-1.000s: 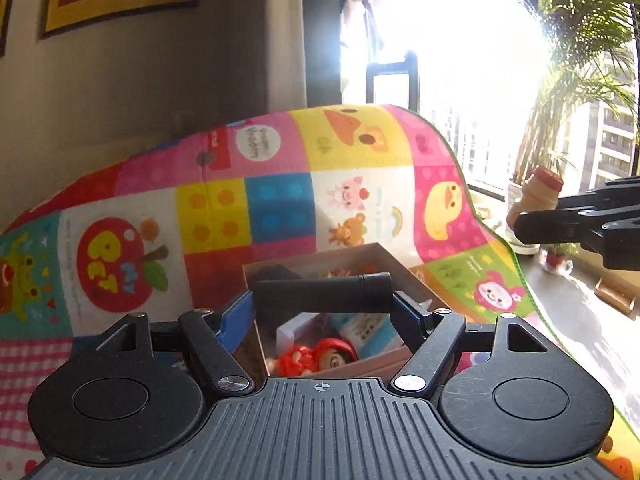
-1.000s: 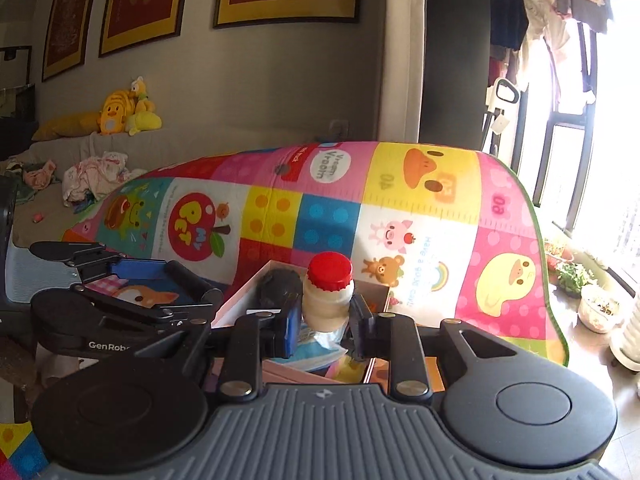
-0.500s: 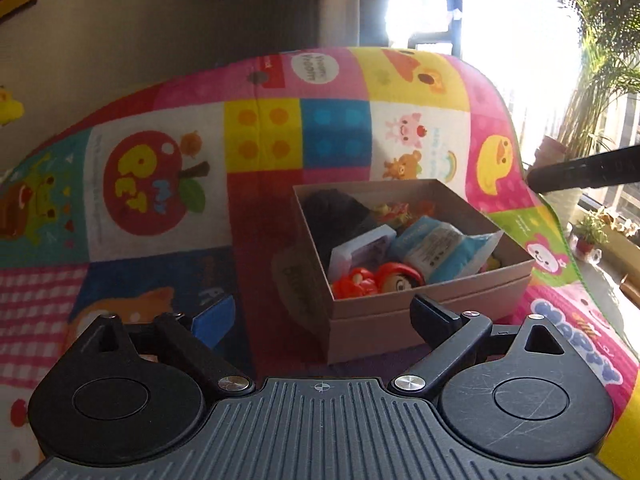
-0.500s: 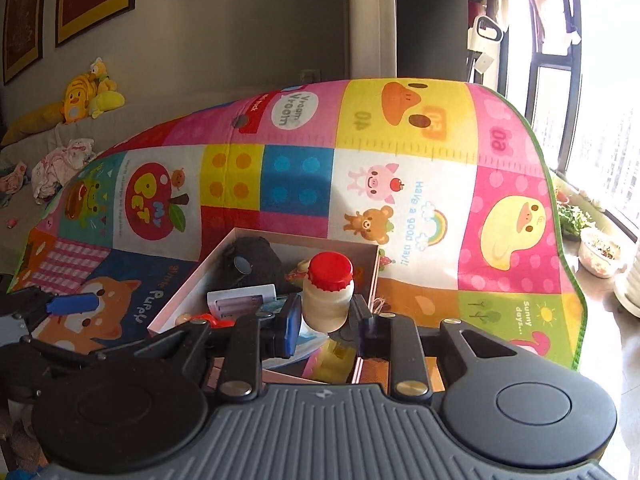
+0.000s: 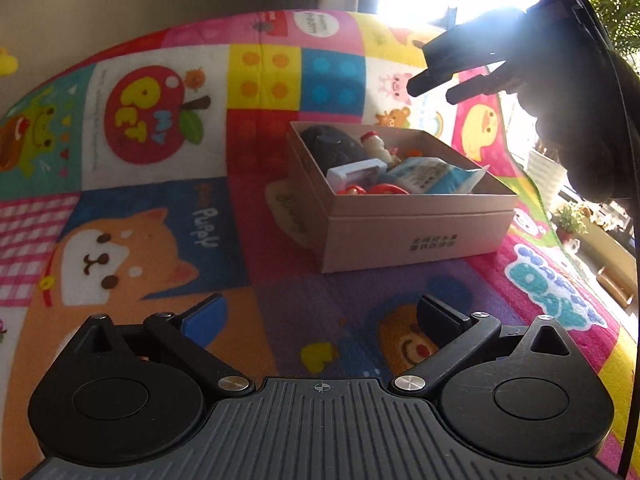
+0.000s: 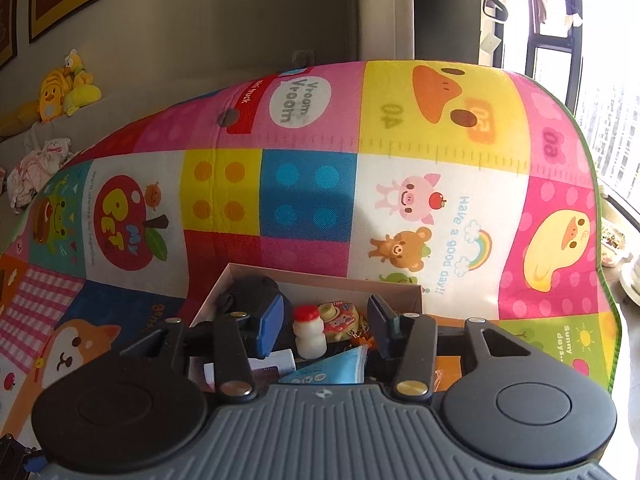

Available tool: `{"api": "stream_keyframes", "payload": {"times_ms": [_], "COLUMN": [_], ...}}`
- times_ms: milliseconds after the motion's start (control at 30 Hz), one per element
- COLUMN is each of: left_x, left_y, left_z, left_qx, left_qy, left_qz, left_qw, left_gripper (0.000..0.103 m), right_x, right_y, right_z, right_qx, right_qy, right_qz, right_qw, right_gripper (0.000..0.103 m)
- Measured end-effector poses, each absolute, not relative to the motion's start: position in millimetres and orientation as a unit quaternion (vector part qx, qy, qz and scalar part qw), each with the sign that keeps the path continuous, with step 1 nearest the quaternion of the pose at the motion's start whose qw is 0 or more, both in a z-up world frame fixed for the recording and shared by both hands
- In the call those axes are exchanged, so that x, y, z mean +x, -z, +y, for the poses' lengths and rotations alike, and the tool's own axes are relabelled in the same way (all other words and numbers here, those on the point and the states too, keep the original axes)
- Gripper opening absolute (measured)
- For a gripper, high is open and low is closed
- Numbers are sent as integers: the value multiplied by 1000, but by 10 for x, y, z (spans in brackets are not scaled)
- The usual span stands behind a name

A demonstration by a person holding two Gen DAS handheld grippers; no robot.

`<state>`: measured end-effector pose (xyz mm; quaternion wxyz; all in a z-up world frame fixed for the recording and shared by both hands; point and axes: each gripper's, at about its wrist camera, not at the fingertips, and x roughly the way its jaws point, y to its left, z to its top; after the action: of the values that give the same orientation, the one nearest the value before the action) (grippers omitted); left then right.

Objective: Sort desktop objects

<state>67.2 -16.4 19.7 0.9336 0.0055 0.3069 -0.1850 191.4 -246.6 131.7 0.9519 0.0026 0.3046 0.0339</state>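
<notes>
An open cardboard box (image 5: pixel 400 232) sits on a colourful play mat (image 5: pixel 160 220). Inside lie a small white bottle with a red cap (image 5: pixel 374 146), a dark rounded object (image 5: pixel 332 148), a blue packet (image 5: pixel 428 176) and red toys. My left gripper (image 5: pixel 320 316) hovers low over the mat in front of the box, its jaws opening wide with nothing between them. My right gripper (image 6: pixel 326 324) hangs above the box, its jaws opening. The bottle (image 6: pixel 310 332) stands in the box (image 6: pixel 320 276) below the gap, and neither pad touches it. The left wrist view shows the right gripper (image 5: pixel 452 76) above the box's far corner.
The mat (image 6: pixel 400 140) covers the whole surface and ends at a green edge on the right. Beyond it are a bright window and potted plants (image 5: pixel 572 220). Plush toys (image 6: pixel 60 92) rest on a sofa at the back left.
The right jaws have spread and the bottle has gone from between them down into the box. The left jaws have spread wide, no longer holding the black object, and have sunk back from the box.
</notes>
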Motion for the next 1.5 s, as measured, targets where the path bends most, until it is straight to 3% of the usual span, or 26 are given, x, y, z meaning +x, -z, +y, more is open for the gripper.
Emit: {"api": "stream_keyframes", "payload": {"times_ms": [200,367,733,933,1333,1500], "left_x": [700,638,184,-16,178,415], "left_y": [-155,-131,-212,-210,-82,46], "left_z": [-48,-118,-416,-495,-366,-371], "left_qx": [-23,-12,42,52,31,33], "left_qy": [180,167,142,140,70,59], "left_qz": [319,337,340,331,310,344], "left_qw": [930,926,929,932,948,937], "left_gripper": [103,103,103,103,103,103], "right_x": [1155,481,-229,-349,146,426], "right_y": [-1064,-697,-323,-295,-126,-83], "right_z": [-2536,-2508,-2389,-2394,-2316,-2296], "right_qx": [-6,19,8,-1,-24,-17], "right_qy": [-34,-49,-14,-2,21,4], "right_qz": [295,335,354,344,368,355], "right_qw": [955,941,935,939,929,935], "right_gripper": [84,94,103,103,103,103]}}
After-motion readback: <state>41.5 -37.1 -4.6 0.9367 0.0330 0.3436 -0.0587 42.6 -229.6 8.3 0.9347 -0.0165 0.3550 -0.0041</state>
